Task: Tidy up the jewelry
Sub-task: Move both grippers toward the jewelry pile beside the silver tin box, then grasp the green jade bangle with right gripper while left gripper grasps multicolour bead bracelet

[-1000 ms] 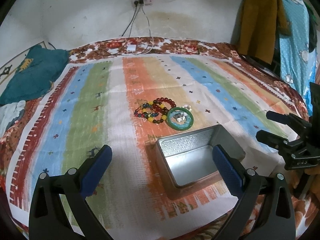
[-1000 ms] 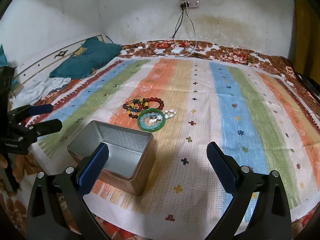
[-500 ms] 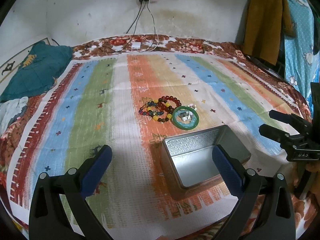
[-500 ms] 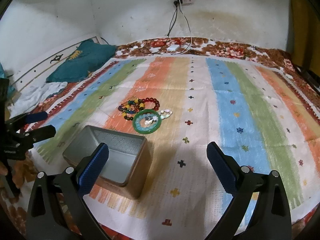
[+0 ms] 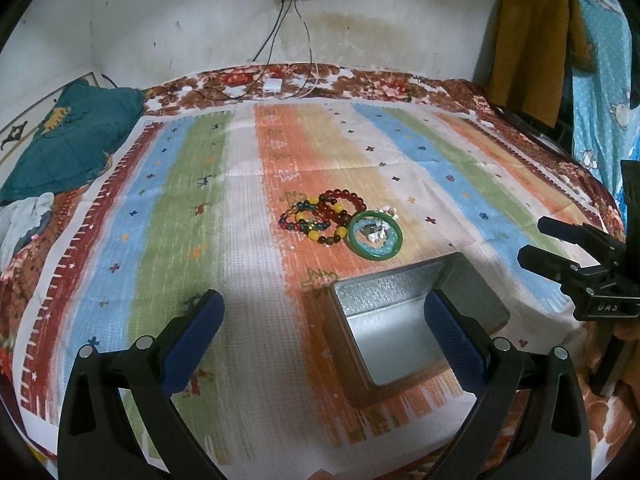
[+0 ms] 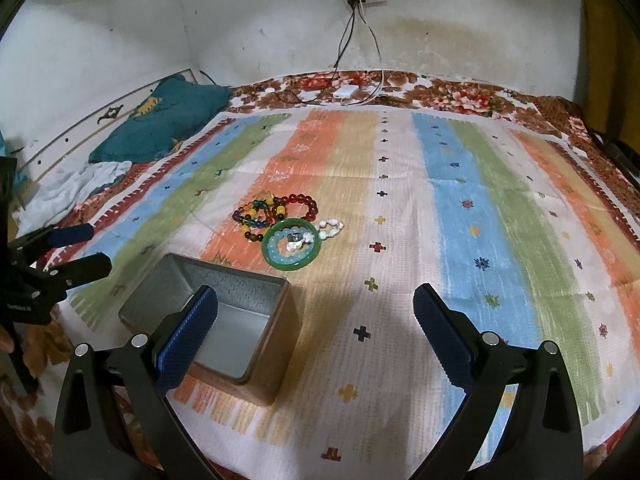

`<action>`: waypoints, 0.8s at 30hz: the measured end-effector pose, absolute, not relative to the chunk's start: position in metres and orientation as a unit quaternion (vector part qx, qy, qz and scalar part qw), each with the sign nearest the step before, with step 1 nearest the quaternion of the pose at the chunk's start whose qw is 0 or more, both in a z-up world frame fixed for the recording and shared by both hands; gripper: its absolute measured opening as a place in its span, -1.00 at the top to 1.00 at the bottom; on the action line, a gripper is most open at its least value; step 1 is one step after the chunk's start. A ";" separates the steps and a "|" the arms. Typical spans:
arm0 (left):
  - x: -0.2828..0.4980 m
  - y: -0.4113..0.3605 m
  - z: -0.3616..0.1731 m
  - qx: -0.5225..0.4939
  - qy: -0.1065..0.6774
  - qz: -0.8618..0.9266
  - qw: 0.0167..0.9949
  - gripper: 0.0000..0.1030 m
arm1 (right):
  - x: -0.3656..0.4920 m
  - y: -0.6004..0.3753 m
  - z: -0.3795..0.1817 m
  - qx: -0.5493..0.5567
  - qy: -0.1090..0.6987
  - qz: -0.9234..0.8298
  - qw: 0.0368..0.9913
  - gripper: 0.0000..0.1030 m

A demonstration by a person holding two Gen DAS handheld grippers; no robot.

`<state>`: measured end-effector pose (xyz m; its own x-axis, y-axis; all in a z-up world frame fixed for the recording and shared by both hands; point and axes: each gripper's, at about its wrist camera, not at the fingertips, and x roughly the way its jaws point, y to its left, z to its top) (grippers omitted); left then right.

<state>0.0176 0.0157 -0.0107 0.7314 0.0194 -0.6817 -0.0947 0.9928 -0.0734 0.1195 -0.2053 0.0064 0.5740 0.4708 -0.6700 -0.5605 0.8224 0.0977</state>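
Observation:
A pile of jewelry lies mid-bed on the striped cloth: a green bangle (image 5: 375,236) (image 6: 291,243) with a pale blue bead bracelet and small pieces inside it, dark red and multicoloured bead bracelets (image 5: 320,216) (image 6: 272,212) to its left, and a pale bead bracelet (image 6: 330,229) to its right. An open metal tin (image 5: 416,332) (image 6: 212,320), empty inside, stands in front of the pile. My left gripper (image 5: 322,322) is open and empty, low over the cloth left of the tin. My right gripper (image 6: 316,320) is open and empty, right of the tin.
The striped cloth (image 6: 460,208) covers a floral bedspread. A teal pillow (image 5: 68,136) and crumpled clothes lie at the far left. A white charger (image 5: 273,85) with cables sits by the wall. Clothes hang at the right (image 5: 532,40).
Both grippers have shifted slightly; the jewelry and tin sit a little further right in the left view and left in the right view. Nothing was picked up.

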 end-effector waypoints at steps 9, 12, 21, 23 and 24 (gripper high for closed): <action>0.050 0.029 -0.009 -0.040 0.377 0.046 0.924 -0.89 | 0.137 -0.198 0.003 -0.059 0.373 0.302 0.875 -0.93; 0.062 0.036 -0.011 -0.042 0.390 0.049 0.919 -0.89 | 0.146 -0.193 0.003 -0.062 0.377 0.304 0.873 -0.93; 0.090 0.059 -0.022 -0.069 0.417 0.053 0.905 -0.89 | 0.173 -0.179 -0.004 -0.076 0.394 0.300 0.865 -0.93; 0.096 0.064 -0.022 -0.073 0.418 0.056 0.904 -0.89 | 0.177 -0.179 -0.006 -0.075 0.399 0.300 0.863 -0.93; 0.099 0.067 -0.022 -0.074 0.417 0.057 0.904 -0.89 | 0.178 -0.178 -0.007 -0.075 0.401 0.300 0.862 -0.93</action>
